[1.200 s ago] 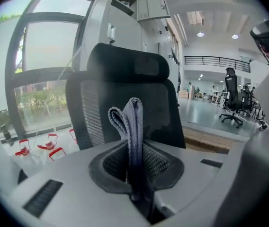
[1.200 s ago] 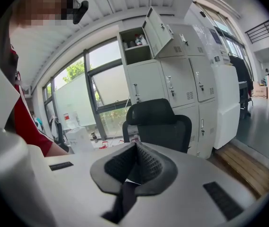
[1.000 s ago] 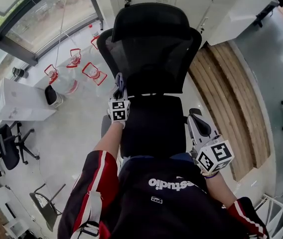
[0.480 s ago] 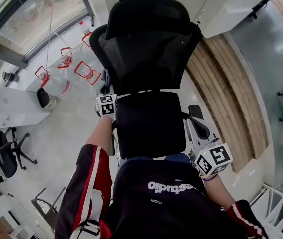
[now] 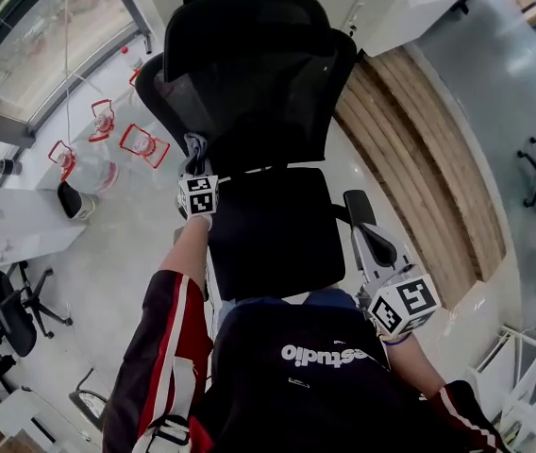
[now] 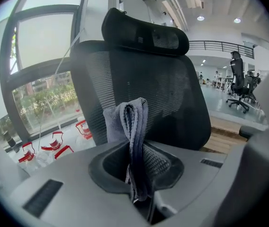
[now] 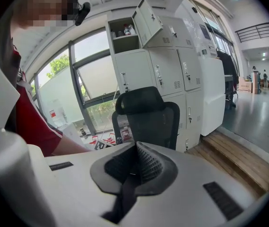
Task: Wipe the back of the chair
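Gripping a folded grey cloth [image 6: 132, 126] between its jaws, the left gripper [image 6: 137, 176] points at the black mesh back of the chair [image 6: 172, 103], which fills the middle of the left gripper view with the headrest [image 6: 146, 32] above it. The cloth stands upright out of the jaws, in front of the lower left part of the mesh; whether it touches the mesh cannot be told. In the head view this gripper sits just left of centre, at the left edge of the back, where it meets the seat [image 5: 273, 229]. The right gripper [image 7: 135, 167] is at the lower right of the head view, beside the chair's armrest [image 5: 370, 232], and its jaws are pressed together with nothing between them. Its view looks at the chair from farther off, with white cabinets [image 7: 165, 74] behind. Red-framed water jugs [image 5: 141, 144] stand on the floor at the left, and a wooden platform [image 5: 419, 159] runs along the right.
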Available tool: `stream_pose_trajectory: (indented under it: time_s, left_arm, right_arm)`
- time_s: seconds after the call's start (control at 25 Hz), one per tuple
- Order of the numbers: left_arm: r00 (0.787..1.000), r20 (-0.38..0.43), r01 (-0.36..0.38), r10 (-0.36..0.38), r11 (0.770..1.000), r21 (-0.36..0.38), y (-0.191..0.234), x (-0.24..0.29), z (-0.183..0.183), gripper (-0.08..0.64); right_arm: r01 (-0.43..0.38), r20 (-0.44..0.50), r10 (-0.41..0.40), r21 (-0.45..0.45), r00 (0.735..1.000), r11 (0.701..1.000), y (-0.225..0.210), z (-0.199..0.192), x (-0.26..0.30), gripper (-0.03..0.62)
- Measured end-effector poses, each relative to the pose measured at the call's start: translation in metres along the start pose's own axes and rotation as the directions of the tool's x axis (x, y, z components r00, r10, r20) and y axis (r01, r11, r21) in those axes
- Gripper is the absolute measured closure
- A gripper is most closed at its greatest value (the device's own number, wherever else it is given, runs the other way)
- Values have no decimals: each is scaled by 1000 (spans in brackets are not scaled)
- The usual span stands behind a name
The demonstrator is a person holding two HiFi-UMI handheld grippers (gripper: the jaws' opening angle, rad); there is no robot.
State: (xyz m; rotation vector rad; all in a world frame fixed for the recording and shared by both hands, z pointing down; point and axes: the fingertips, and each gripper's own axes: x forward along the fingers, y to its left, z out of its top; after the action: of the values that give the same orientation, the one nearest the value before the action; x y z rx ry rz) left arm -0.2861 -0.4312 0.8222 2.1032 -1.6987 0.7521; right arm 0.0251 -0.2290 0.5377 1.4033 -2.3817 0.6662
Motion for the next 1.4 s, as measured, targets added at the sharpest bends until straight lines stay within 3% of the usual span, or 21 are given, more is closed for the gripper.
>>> stream_pose_trajectory:
  time_s: [0.48, 1.0, 1.4]
  left_arm:
    - [993, 24, 117, -118, 993, 27, -143, 49, 48, 499]
    - [965, 35, 255, -259, 963, 86, -319, 105, 92, 499]
    - [940, 36, 334, -340, 935, 116, -402, 106, 118, 499]
  right_arm:
    - [81, 2, -81, 45, 997, 996, -91, 3, -44, 577]
    - [183, -11, -182, 100, 983, 978, -205, -10, -105, 577]
    - [211, 5, -214, 131, 977, 969, -253, -17, -137, 577]
